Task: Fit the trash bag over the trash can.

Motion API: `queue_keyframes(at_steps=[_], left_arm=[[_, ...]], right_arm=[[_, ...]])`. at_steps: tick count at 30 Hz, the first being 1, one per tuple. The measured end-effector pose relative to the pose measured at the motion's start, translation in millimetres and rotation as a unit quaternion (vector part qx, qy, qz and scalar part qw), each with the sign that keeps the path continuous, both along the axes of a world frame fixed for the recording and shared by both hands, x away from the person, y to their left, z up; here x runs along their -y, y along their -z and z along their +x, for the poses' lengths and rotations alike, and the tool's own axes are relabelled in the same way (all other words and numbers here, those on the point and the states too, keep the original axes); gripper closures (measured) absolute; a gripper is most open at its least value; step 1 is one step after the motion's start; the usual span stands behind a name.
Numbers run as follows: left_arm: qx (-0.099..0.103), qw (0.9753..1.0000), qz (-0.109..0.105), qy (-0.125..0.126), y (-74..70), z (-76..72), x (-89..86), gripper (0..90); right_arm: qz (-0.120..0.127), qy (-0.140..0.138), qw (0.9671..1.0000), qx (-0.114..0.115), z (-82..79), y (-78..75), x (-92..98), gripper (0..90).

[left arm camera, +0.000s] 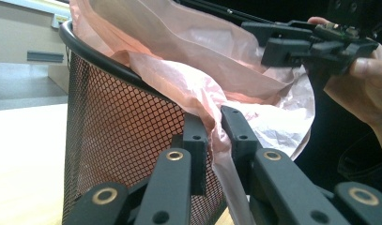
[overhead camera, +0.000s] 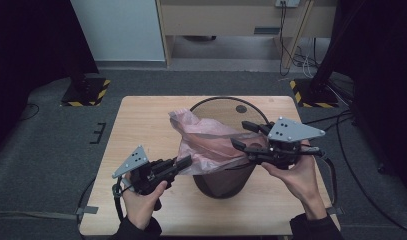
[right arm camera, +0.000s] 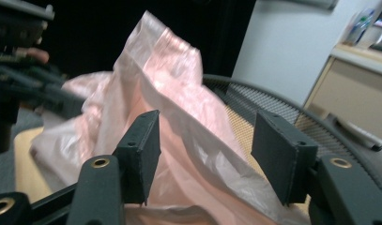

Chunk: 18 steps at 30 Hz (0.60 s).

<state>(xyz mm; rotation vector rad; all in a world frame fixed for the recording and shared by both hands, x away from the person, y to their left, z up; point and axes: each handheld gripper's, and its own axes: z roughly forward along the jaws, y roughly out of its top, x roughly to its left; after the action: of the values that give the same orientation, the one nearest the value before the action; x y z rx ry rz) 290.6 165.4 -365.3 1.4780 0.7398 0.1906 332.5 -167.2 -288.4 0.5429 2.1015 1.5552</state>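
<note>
Bag: pink plastic bag sits in and spills over the near rim of the mesh bin, on the wooden table; in the high view it bunches up between the two grippers.
Hidden parts: the bag's lower part is inside the bin and cannot be seen; the bin's base is cut off behind the near wall in the high view, and the left gripper view crops the bin at the bottom edge.
Left gripper: left gripper has its jaws nearly together, pinching a fold of the bag that hangs over the bin's rim; pink film runs down between the two pads.
Left hand: left hand grips the tool near the table's front edge.
Right gripper: right gripper stands with jaws wide apart, a raised ridge of the bag between them; whether either pad touches the film is hard to tell.
Right hand: right hand holds its tool beside the bin's right rim.
Bin: black mesh bin stands mid-table, its far rim bare of plastic.
Far: floor and furniture beyond the table are dim.
</note>
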Motion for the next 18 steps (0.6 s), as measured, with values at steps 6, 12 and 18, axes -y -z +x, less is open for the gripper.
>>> queue_keyframes(at_steps=[6,12,18], left_arm=[[-0.002,1.0,0.001,0.001,1.7,1.3,1.0,81.1],[-0.003,1.0,0.001,0.002,2.1,1.7,0.6,81.1],[-0.006,1.0,-0.001,0.004,2.8,3.0,-0.3,81.2]], right_arm=[[0.006,-0.013,0.9996,0.022,1.4,-8.0,-2.8,33.1],[-0.026,-0.035,0.999,-0.007,8.0,-1.3,-13.7,32.3],[-0.054,-0.052,0.9964,-0.039,6.4,1.6,-15.3,61.7]])
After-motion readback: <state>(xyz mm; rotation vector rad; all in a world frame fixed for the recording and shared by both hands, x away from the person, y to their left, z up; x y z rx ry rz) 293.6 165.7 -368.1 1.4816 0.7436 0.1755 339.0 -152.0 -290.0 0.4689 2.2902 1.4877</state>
